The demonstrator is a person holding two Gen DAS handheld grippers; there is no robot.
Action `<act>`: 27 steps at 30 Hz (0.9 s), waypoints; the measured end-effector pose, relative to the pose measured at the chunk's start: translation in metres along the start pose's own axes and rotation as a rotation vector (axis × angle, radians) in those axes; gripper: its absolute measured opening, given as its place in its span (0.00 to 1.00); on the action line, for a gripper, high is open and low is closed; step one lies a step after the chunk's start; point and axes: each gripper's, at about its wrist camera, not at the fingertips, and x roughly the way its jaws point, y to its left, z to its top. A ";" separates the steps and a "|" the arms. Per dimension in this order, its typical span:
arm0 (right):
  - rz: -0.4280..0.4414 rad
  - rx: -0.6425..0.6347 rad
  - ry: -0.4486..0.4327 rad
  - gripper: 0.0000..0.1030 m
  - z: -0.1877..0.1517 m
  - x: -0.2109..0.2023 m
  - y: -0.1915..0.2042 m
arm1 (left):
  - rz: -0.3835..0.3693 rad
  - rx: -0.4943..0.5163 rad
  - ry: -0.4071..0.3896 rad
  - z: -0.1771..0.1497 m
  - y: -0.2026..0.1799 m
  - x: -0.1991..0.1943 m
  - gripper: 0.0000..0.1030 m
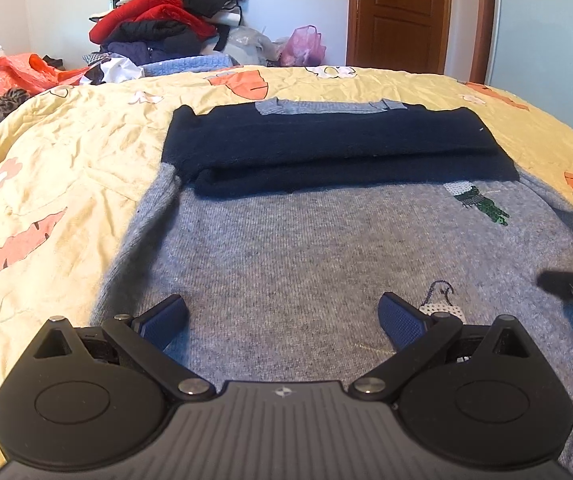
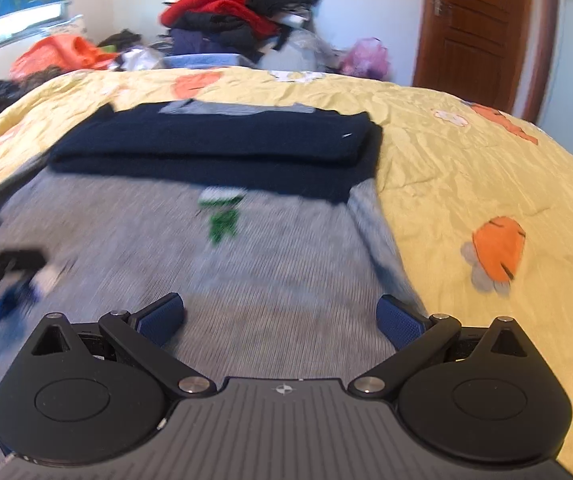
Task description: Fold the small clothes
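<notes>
- Grey sweater (image 1: 286,248) lies flat on the bed, spread over the yellow quilt (image 1: 66,168) with its orange and white flower prints; its far part is dark navy and folded over onto the grey knit, with a strip of grey collar (image 1: 318,107) peeking out beyond the fold
- A green sequin patch (image 1: 482,202) sits on the grey knit just below the navy fold, and a small dotted motif (image 1: 442,306) shows right beside the left tool's fingertip
- Left gripper (image 1: 284,320) hangs low over the near part of the sweater, both blue pads spread wide with nothing between them
- Right gripper (image 2: 280,318) hovers over the sweater's right side near its edge, jaws also wide apart and holding nothing; that view is smeared with blur, so I can't tell whether the pads touch the knit
- Each tool shows at the edge of the other's view, side by side over the garment
- At the head of the bed there's a heap of clothes (image 1: 166,16), red and black, with a pink plastic bag (image 1: 304,46) beside it and a brown wooden door (image 1: 398,12) to the right
</notes>
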 end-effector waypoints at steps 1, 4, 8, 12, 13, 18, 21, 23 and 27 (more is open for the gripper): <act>0.008 0.006 -0.004 1.00 -0.001 -0.001 -0.002 | 0.000 0.000 0.000 0.000 0.000 0.000 1.00; 0.011 -0.008 -0.008 1.00 -0.001 0.001 -0.001 | 0.009 -0.001 -0.008 -0.001 -0.001 -0.001 1.00; 0.014 -0.007 -0.012 1.00 -0.001 0.001 -0.001 | 0.043 -0.002 -0.023 -0.005 -0.004 -0.006 1.00; 0.015 -0.007 -0.012 1.00 -0.001 0.001 -0.001 | 0.077 -0.014 -0.022 -0.008 -0.006 -0.012 1.00; 0.015 -0.007 -0.012 1.00 -0.001 0.001 -0.001 | 0.088 -0.008 -0.023 -0.010 -0.007 -0.015 1.00; 0.015 -0.007 -0.012 1.00 -0.001 0.001 -0.001 | 0.089 0.026 0.004 -0.023 -0.002 -0.035 1.00; 0.015 -0.007 -0.012 1.00 -0.001 0.001 -0.001 | 0.055 0.010 0.030 -0.036 0.009 -0.052 1.00; 0.016 -0.007 -0.012 1.00 -0.001 0.000 -0.001 | 0.008 -0.015 0.047 -0.046 0.017 -0.062 1.00; 0.015 -0.007 -0.012 1.00 -0.001 0.001 -0.001 | -0.031 -0.028 0.038 -0.064 0.023 -0.089 1.00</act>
